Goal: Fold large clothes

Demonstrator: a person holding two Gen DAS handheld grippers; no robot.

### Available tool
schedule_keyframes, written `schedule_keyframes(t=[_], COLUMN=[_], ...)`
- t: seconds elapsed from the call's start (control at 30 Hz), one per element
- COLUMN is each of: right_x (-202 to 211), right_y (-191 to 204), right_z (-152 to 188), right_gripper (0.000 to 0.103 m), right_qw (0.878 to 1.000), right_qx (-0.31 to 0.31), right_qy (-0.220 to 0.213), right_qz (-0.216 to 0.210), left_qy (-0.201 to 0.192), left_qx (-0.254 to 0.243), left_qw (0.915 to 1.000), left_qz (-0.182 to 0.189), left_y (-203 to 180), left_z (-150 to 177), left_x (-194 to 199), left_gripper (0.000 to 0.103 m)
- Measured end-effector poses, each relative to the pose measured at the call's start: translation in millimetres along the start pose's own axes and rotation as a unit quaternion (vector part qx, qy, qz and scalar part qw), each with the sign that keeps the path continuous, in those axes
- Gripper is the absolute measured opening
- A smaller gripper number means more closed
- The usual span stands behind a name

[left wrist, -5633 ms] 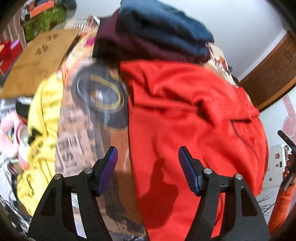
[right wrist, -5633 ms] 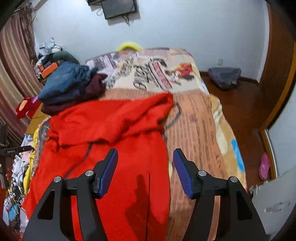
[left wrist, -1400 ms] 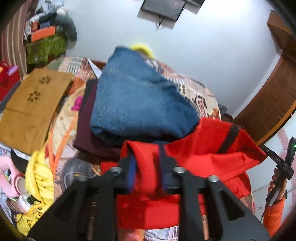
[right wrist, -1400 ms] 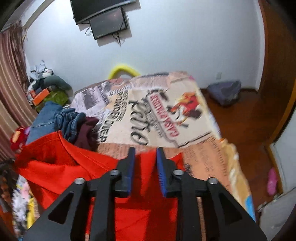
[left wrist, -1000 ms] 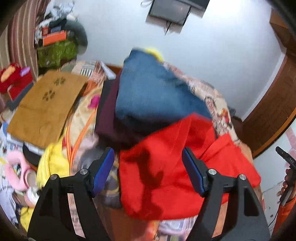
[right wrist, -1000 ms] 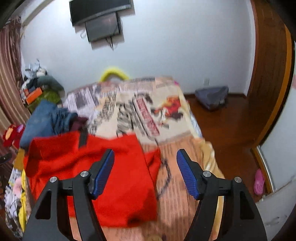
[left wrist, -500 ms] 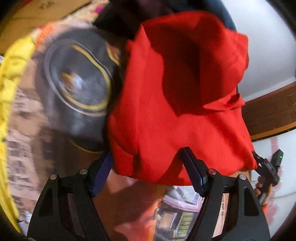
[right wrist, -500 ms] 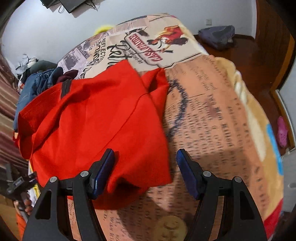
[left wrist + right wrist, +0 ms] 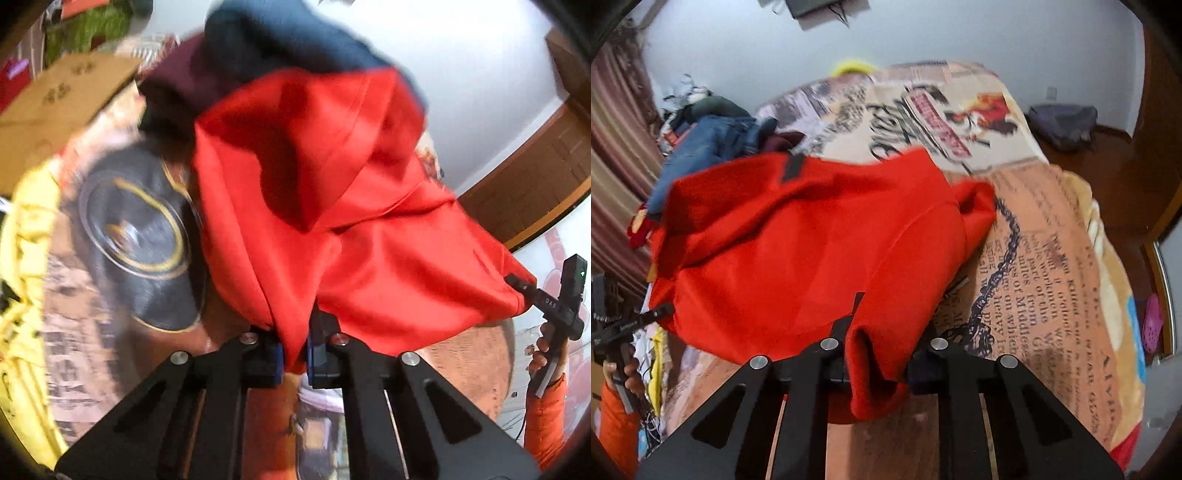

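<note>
A red hooded garment (image 9: pixel 332 221) lies folded over on the bed, its hood towards the far pile of clothes. My left gripper (image 9: pixel 295 354) is at the garment's near left corner; its jaws are closing, and the blue pads press a fold of red cloth between them. In the right wrist view the same red garment (image 9: pixel 794 240) spreads to the left. My right gripper (image 9: pixel 875 363) is at its near right corner, jaws closing with a thick bunch of red cloth pinched between them. The pads there are mostly hidden by cloth.
The bed cover (image 9: pixel 1052 277) has a newspaper print and runs free to the right. A pile of blue and maroon clothes (image 9: pixel 266 48) sits behind the garment. Yellow cloth (image 9: pixel 26 240) and a cardboard box (image 9: pixel 55 99) lie to the left. A hand in an orange sleeve (image 9: pixel 543 417) shows at the right.
Half a second ago both grippers stood open over the garment's near edge. Both have since dropped onto that edge and closed on the red cloth.
</note>
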State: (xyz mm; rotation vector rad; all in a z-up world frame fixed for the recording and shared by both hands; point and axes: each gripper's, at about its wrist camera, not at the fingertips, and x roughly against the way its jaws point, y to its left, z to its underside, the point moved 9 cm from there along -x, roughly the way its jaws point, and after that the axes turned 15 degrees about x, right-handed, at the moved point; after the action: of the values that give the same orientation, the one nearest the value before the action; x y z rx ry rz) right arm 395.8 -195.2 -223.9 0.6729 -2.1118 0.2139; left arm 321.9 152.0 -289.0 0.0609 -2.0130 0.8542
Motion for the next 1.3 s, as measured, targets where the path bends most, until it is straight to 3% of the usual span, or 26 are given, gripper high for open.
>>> schedule_keyframes(t=[0.13, 0.3, 0.5, 0.6, 0.67, 0.77, 0.87, 0.97, 1.03, 1.1, 1.3], right_x=[36, 65, 59, 60, 64, 77, 91, 104, 110, 109, 69], right_y=[17, 28, 23, 14, 8, 0, -8, -15, -15, -12, 22], right_z=[2, 28, 75, 90, 95, 94, 86, 72, 58, 46, 24], right_gripper=[0.011, 0.011, 0.014, 0.023, 0.032, 0.041, 0.041, 0.041, 0.041, 0.041, 0.041], right_qw=[0.999, 0.999, 1.0, 1.0, 0.999, 0.998, 0.996, 0.994, 0.994, 0.995, 0.998], right_qx=[0.023, 0.023, 0.0, -0.012, -0.019, -0.02, -0.014, -0.009, -0.004, 0.007, 0.062], right_qy=[-0.029, -0.039, -0.006, 0.004, 0.009, 0.012, 0.007, -0.011, -0.023, -0.029, 0.006], right_qz=[0.005, -0.006, -0.005, 0.02, 0.035, 0.057, 0.084, 0.107, 0.105, 0.093, 0.03], left_qy=[-0.026, -0.023, 0.033, 0.046, 0.044, 0.032, -0.004, -0.018, -0.013, -0.002, 0.067], left_qx=[-0.015, -0.046, -0.049, -0.036, -0.026, -0.017, -0.043, -0.066, -0.084, -0.1, -0.164], left_qw=[0.9994, 0.9987, 0.9976, 0.993, 0.9902, 0.9911, 0.9872, 0.9879, 0.9887, 0.9891, 0.9799], left_qz=[0.02, 0.009, -0.037, -0.102, -0.13, -0.128, -0.153, -0.139, -0.124, -0.108, -0.091], left_y=[-14, -8, 38, 71, 87, 88, 82, 63, 49, 31, -10], left_z=[1, 16, 63, 73, 69, 58, 39, 26, 22, 23, 49], left_x=[44, 72, 47, 31, 28, 36, 47, 54, 53, 45, -8], left_gripper=[0.007, 0.007, 0.013, 0.022, 0.023, 0.028, 0.028, 0.028, 0.034, 0.04, 0.04])
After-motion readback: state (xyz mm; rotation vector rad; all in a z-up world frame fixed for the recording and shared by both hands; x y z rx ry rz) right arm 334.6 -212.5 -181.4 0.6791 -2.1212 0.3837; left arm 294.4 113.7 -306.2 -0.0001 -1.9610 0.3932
